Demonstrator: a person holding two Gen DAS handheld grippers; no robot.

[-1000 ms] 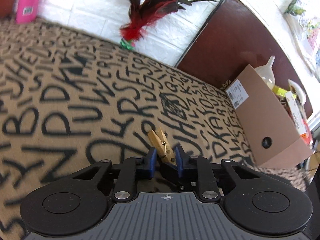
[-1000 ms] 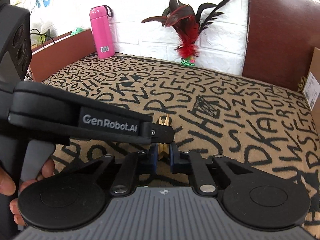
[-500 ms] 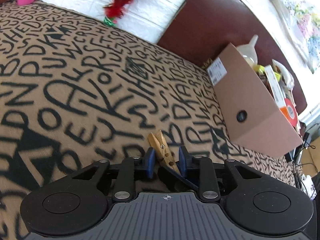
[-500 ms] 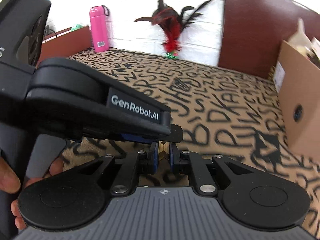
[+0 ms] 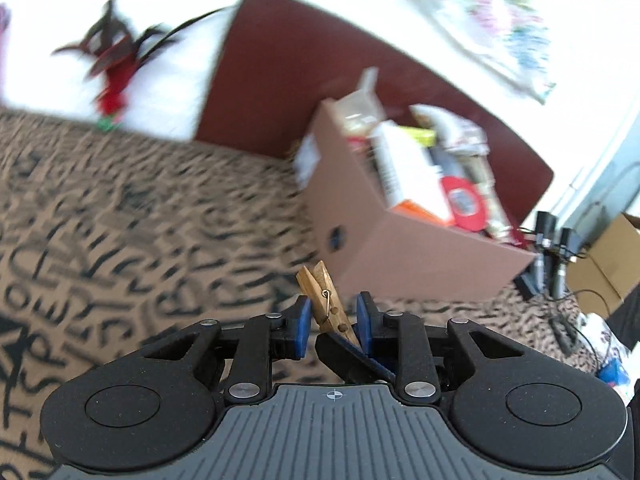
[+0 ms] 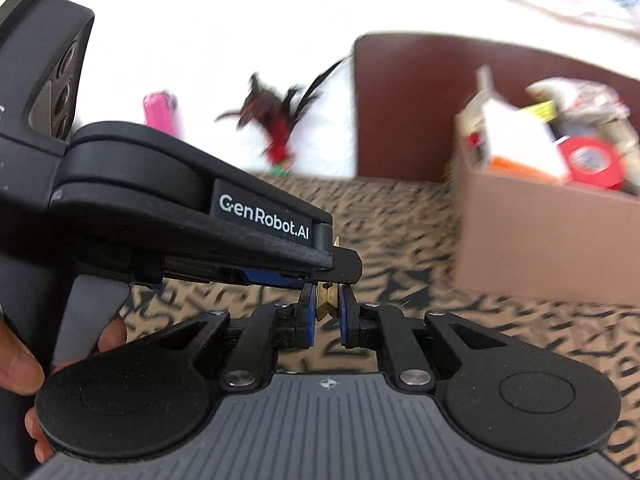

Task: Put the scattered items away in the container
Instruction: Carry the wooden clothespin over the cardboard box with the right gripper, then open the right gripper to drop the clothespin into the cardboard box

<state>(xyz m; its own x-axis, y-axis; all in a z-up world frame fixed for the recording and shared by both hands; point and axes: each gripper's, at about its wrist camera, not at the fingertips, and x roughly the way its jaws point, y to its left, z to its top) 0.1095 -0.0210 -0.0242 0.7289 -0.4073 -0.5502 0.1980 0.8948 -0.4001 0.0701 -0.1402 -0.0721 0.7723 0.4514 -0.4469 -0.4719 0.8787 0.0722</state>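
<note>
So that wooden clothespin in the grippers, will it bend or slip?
The clothespin looks like stiff wood, so it probably won't bend. It sits tilted between the left gripper pads, so it might pivot. Small and thin, likely very light.

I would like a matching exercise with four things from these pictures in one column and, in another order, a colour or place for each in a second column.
Things:
1. wooden clothespin
2. cardboard box
3. feather toy
4. bottle

Descriptions:
A. pink, by the white wall
B. between the blue pads of the left hand-held gripper
C. red and dark, against the wall
D. brown, filled with assorted items

Pairs: 1-B, 2-D, 3-C, 4-A
</note>
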